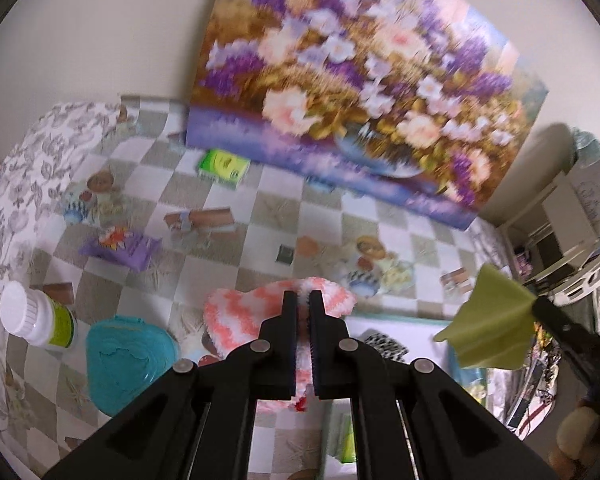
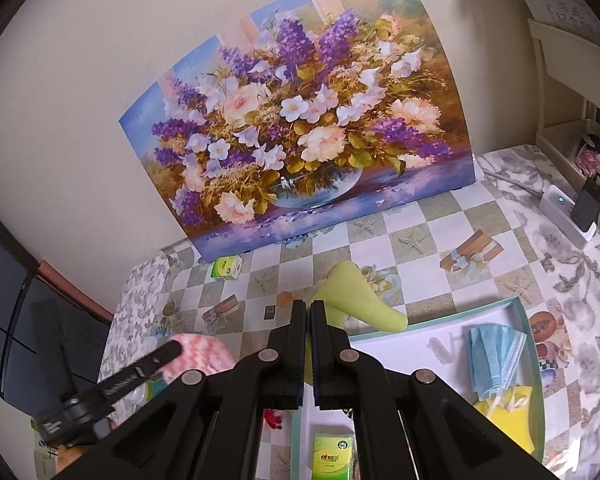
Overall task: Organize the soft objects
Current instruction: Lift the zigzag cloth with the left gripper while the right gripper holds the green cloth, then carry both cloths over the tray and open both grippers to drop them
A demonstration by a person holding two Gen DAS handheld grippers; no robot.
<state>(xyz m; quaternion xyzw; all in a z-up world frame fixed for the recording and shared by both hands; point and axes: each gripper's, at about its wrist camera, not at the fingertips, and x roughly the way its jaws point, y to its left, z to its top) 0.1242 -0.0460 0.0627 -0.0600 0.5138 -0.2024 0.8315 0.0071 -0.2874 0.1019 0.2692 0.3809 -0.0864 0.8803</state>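
the left gripper [image 1: 304,300], angled downward, pinches a fluffy pink-and-white cloth [image 1: 240,316]; the right gripper [image 2: 308,308], likewise tilted down, clamps a lime-green cloth [image 2: 352,300].

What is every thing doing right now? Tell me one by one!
left tongs: shut on the pink-and-white fluffy cloth, lifted off the table
right tongs: shut on the green cloth, held up
tray: open
blue face mask: folded, lying in the tray
teal box: lid on
white bottle: cap on
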